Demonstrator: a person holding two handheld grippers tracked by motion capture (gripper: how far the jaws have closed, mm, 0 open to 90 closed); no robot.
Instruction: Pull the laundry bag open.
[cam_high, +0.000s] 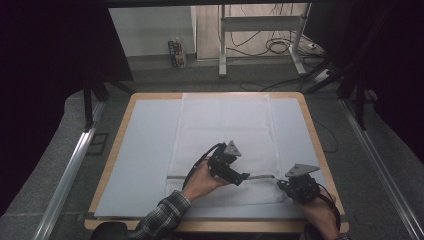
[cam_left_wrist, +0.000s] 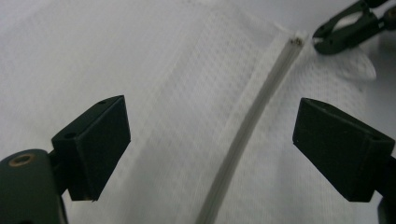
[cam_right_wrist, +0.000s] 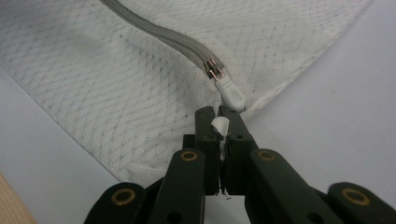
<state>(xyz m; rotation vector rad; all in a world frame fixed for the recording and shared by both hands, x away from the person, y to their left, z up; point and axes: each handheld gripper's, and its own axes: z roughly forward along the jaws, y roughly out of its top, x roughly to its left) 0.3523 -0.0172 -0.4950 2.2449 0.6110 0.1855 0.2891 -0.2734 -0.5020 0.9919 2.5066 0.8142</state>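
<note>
Nearest the high camera, at the bottom edge, come the person's forearms: a plaid sleeve (cam_high: 162, 216) on the left and a bare hand on the right, each carrying a black gripper. The right gripper (cam_right_wrist: 218, 122) sits near the table's near right corner with its jaws clenched on the white pull tab (cam_right_wrist: 232, 95) of a zipper — in the right gripper view the tab's end is pinched between the two black jaws, and the metal slider (cam_right_wrist: 214, 68) lies just beyond them at the end of the grey zipper (cam_right_wrist: 159, 37).

The zipper belongs to a white mesh laundry bag (cam_high: 225, 135), which lies flat down the middle of a pale blue mat (cam_high: 145, 150) on the wooden table (cam_high: 116, 145). The zipper runs across the bag's near end, roughly from side to side in the high view, with the slider at its right end, close to the bag's right edge.

The left gripper (cam_left_wrist: 212, 140) is over the bag, to the left of the right one and well apart from it. Its jaws stand wide and released, with nothing between the pads — in the left gripper view the zipper line (cam_left_wrist: 247, 130) passes beneath the gap without being touched. That view also shows the right gripper's tip at the top right, at the zipper's end.
</note>
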